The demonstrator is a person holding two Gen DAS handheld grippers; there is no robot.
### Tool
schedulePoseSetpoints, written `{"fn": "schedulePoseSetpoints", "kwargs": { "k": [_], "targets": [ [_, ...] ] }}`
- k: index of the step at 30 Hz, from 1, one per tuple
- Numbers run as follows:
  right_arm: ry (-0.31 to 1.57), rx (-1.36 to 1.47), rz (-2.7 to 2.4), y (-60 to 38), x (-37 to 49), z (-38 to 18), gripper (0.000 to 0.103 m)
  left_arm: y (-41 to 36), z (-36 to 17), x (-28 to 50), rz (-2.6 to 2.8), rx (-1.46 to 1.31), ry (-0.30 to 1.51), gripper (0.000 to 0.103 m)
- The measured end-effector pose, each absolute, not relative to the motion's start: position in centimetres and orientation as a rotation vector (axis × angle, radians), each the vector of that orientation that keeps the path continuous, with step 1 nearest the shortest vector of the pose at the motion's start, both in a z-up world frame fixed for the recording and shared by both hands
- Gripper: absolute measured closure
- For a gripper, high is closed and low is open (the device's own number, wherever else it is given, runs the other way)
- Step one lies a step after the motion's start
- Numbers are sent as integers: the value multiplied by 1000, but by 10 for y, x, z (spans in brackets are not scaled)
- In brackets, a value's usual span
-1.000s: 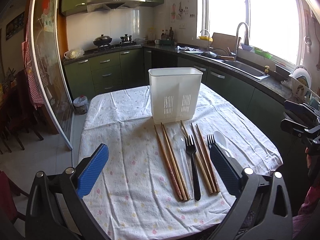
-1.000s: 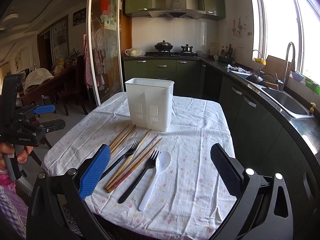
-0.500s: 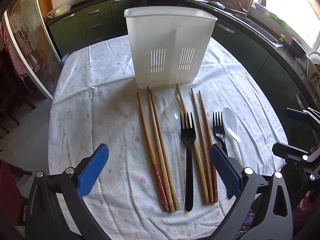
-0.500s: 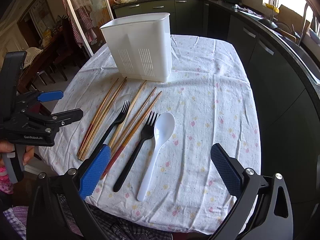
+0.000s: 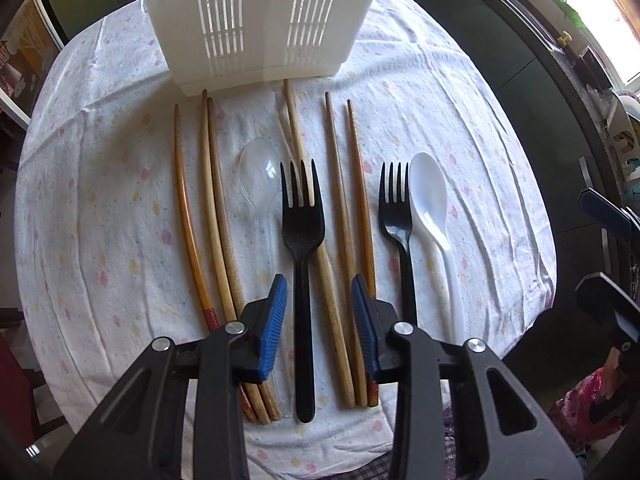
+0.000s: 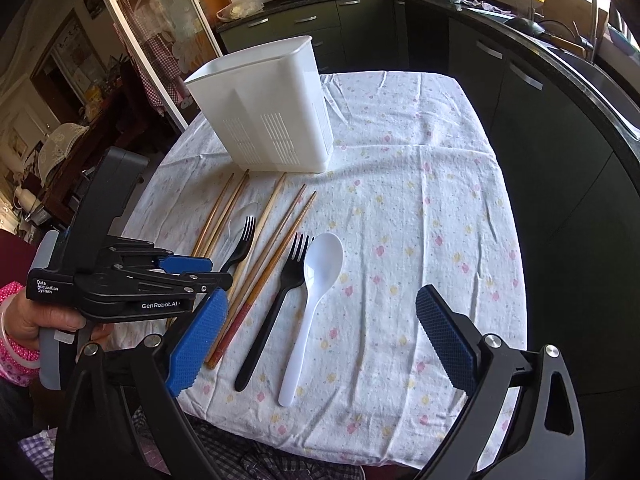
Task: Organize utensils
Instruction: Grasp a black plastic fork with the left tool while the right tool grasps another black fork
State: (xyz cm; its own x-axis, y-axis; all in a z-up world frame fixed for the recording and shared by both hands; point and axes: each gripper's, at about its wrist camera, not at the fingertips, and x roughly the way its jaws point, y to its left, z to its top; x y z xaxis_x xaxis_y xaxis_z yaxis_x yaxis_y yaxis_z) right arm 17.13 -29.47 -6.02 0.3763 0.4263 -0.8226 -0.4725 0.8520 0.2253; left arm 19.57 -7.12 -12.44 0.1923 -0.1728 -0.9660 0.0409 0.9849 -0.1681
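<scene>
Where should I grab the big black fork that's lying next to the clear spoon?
Grip the big fork on its straight handle, below the head, coming down from above with the jaws across its width. It lies flat on the cloth, and a clear spoon and a chopstick lie close beside it, so a narrow pinch likely avoids them. The left gripper already straddles that handle, jaws closing.

Utensils (image 5: 300, 216) side by side on tablecloth (image 5: 100, 220), holder (image 5: 260, 20) behind them
</scene>
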Motion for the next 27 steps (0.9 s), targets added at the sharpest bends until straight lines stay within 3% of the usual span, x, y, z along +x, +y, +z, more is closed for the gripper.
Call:
{"fn": "schedulePoseSetpoints", "kwargs": {
  "k": [3,13,15,24,25,27],
  "targets": [
    [1034,-53,586,-294,170,-60,9,-75,-126,199,-135,-89,1377,80],
    [1026,-62,606,-291,167,-58,8,-80,-137,210,-144,-90,1409,87],
    [1032,-63,606,-289,168,-59,9,-80,-138,210,-160,-106,1411,93],
    [1195,-42,709,-262,183,-85,9,-61,-118,197,-169,-135,1354,95],
    [1225,-21,727,-257,187,-90,16,-58,-116,196,-166,-138,1348,95],
    [1290,7,739,-249,196,-101,41,-51,-110,192,-164,-140,1335,95]
  ]
}}
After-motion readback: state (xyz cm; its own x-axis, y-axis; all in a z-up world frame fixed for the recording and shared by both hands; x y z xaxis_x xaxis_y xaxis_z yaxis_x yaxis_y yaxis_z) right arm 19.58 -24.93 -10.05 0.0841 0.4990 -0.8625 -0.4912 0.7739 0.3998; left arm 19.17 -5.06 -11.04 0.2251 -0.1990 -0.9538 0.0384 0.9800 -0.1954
